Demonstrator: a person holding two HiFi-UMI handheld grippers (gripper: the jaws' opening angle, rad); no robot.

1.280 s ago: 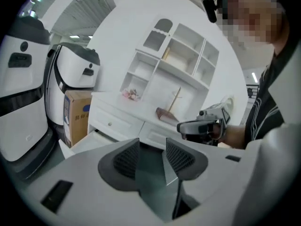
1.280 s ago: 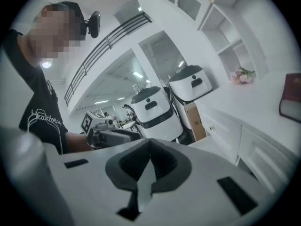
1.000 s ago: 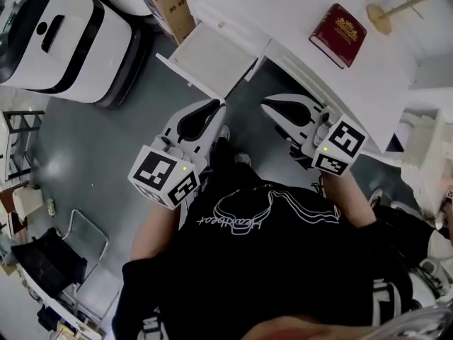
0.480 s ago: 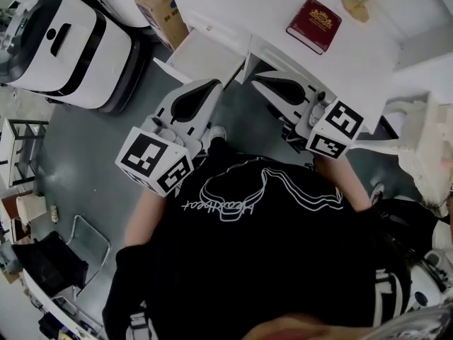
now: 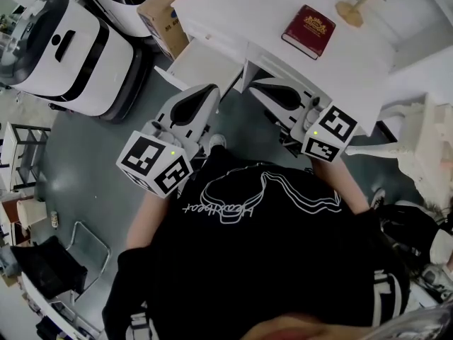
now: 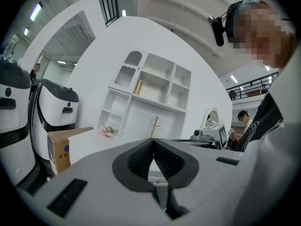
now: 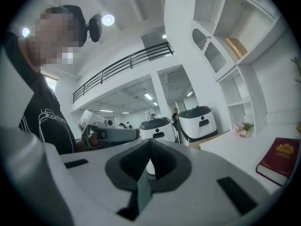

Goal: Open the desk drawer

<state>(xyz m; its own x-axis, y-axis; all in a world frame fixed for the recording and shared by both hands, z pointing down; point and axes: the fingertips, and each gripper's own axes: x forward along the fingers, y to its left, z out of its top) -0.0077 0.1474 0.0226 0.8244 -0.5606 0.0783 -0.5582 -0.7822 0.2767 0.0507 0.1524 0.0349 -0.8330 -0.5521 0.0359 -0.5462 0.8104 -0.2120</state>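
Note:
The white desk [image 5: 333,55] fills the top of the head view. Its drawer [image 5: 202,66] stands pulled out at the desk's left front, and I cannot see what is inside it. My left gripper [image 5: 212,89] is shut and empty, its tips just right of the drawer's near corner. The right gripper [image 5: 253,85] is also shut and empty, under the desk's front edge. In the left gripper view the pads of my left gripper [image 6: 153,141] meet, with the desk top [image 6: 94,142] beyond. In the right gripper view my right gripper [image 7: 150,141] shows closed tips.
A red book [image 5: 308,30] and a wooden stand [image 5: 354,6] sit on the desk. A cardboard box [image 5: 159,9] and white machines [image 5: 64,48] stand left of the drawer. A white shelf unit [image 6: 150,93] rises behind the desk. My legs and feet are below.
Both grippers have risen and come closer to the desk's front edge. The drawer stays pulled out. In the last half second little has moved.

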